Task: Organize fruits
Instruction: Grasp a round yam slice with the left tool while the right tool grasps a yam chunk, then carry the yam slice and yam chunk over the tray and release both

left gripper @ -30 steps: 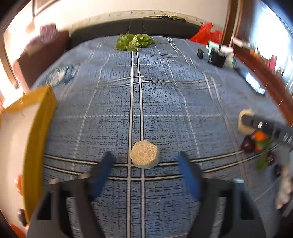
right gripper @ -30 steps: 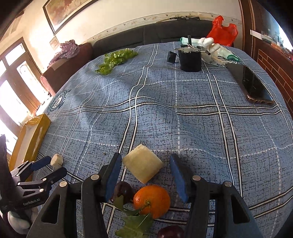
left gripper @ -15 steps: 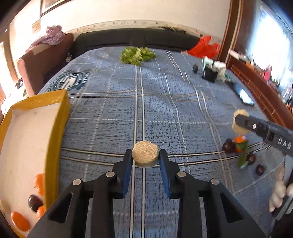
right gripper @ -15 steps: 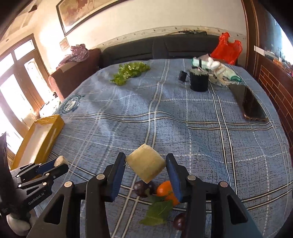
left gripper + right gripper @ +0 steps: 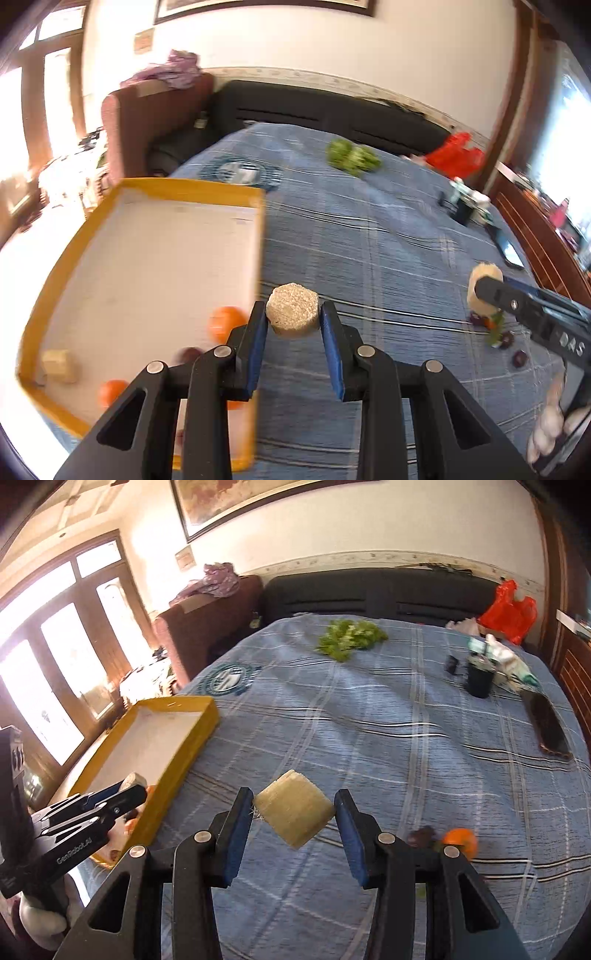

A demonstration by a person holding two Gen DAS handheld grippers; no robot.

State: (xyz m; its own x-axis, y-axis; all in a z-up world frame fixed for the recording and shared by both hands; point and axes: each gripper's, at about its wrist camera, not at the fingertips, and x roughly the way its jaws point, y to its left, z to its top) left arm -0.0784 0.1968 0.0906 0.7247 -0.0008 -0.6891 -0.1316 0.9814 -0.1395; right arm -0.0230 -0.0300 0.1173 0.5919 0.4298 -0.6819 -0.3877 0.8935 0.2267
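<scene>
Left tongs: left gripper is clamped on a round beige chunk, both blue pads pressed to its sides, the piece lifted off the blue plaid cloth.
Right tongs: right gripper pinches a squarish pale chunk by two opposite corners, so it hangs like a diamond between the pads, clear of the cloth.
Yellow tray: just to the left of the left tongs, its near right wall passing under the left finger; white floor inside.
Tray contents: an orange just left of the left finger, a second orange lower left, a dark plum between them, a pale cube in the near left corner.
Fruit on the cloth, left view: dark plums and a bit of leaf below the right gripper's tip, well to the right of the left tongs.
Fruit on the cloth, right view: a tangerine and a dark plum just right of the right finger, touching or nearly so.
Tray in the right view: lies to the left of the right tongs, beyond the left gripper, whose tip with its round chunk hovers at the tray's near end.
Far from both tongs: green leafy bunch, red bag, black cup, dark phone at the right edge.
</scene>
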